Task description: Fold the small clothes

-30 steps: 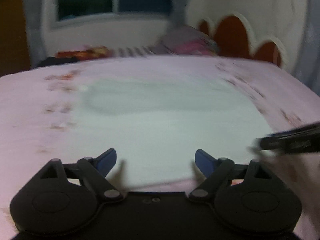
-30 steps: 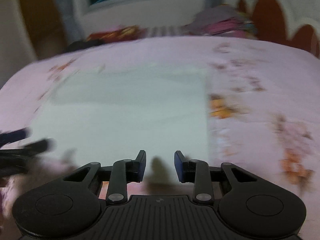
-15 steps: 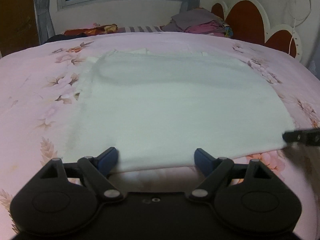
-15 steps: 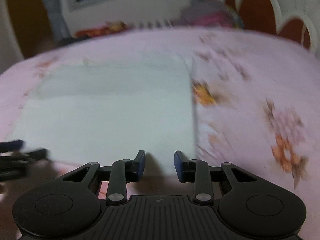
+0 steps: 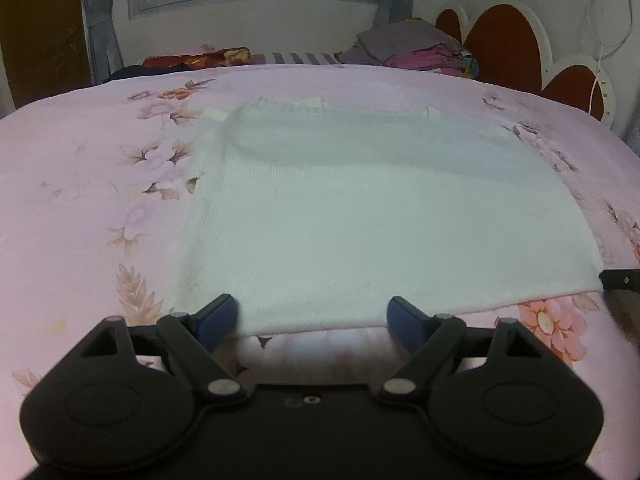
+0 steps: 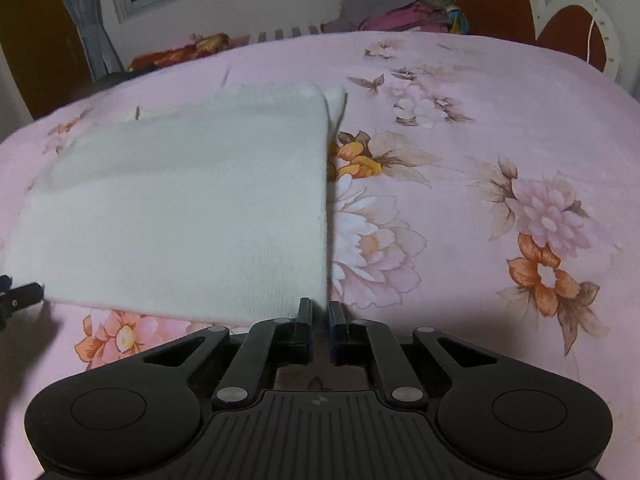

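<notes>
- The white garment (image 5: 380,216) lies flat on the pink floral bedspread (image 5: 80,184), folded to a rectangle.
- The left gripper (image 5: 312,316) points steeply down at the near hem, jaws spread wide, the hem lying between its blue pads (image 5: 218,316) but not pinched.
- The right gripper (image 6: 319,312) tilts down at the near right corner; its jaws have just been closing to a narrow slit, and whether they pinch the corner I cannot tell.
- No readable writing anywhere.
</notes>
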